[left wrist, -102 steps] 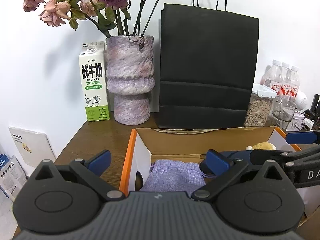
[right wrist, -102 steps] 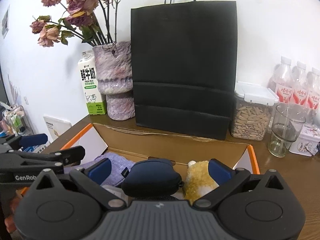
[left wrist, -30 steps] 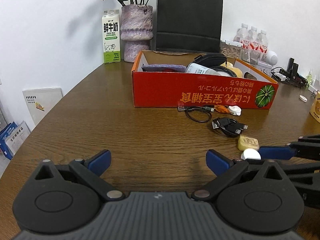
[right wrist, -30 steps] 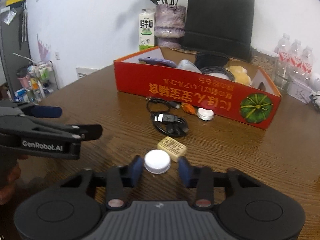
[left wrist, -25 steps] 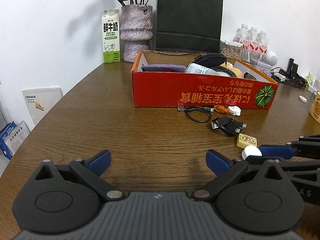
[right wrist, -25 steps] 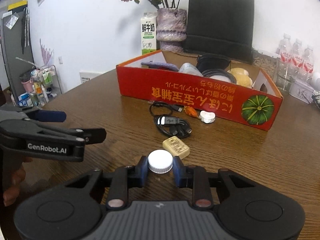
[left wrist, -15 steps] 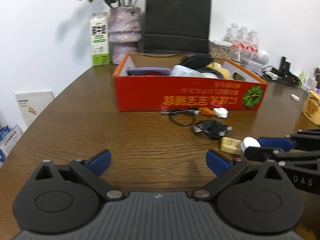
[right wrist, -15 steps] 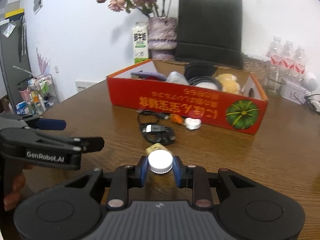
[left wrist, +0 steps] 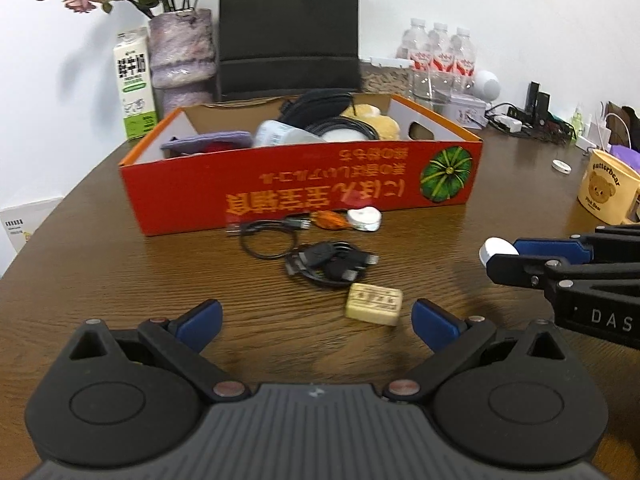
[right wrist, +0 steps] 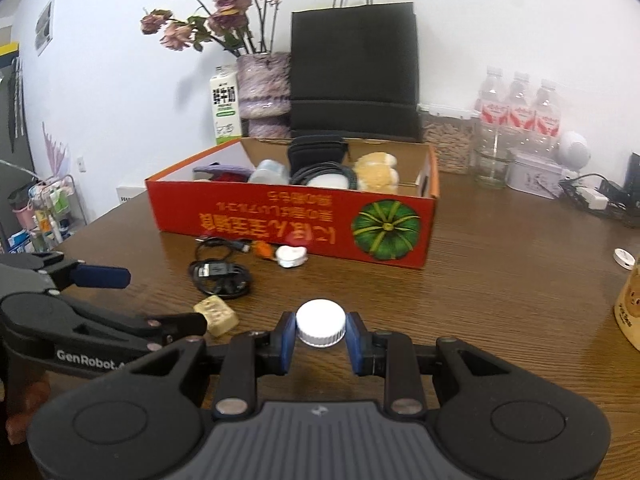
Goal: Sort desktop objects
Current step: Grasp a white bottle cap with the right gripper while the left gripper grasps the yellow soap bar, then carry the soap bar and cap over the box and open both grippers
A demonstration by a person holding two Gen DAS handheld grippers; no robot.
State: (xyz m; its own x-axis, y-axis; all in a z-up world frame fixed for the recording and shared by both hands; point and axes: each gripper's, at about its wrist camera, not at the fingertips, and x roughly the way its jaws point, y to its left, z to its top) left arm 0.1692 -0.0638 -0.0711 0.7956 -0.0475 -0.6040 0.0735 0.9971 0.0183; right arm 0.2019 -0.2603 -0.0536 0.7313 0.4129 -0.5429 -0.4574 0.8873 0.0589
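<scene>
My right gripper (right wrist: pixel 320 338) is shut on a white bottle cap (right wrist: pixel 320 323) and holds it above the table; the cap also shows in the left wrist view (left wrist: pixel 496 251). My left gripper (left wrist: pixel 316 322) is open and empty, low over the table just short of a cream eraser block (left wrist: pixel 373 303). A red cardboard box (left wrist: pixel 304 196) with several items inside stands beyond. In front of it lie a black cable loop (left wrist: pixel 266 236), a bundled black cable (left wrist: pixel 330 265), an orange piece (left wrist: pixel 330 220) and a small white case (left wrist: pixel 363 219).
Behind the box stand a black paper bag (left wrist: pixel 288 32), a purple vase with dried roses (left wrist: pixel 180 56) and a milk carton (left wrist: pixel 134 80). Water bottles (left wrist: pixel 440 56), a seed jar and a tin are at the back right. A yellow bear mug (left wrist: pixel 608 192) stands at the right.
My right gripper closed on the white cap and lifted it off the table, moving right. My left gripper moved forward toward the eraser block and stayed open.
</scene>
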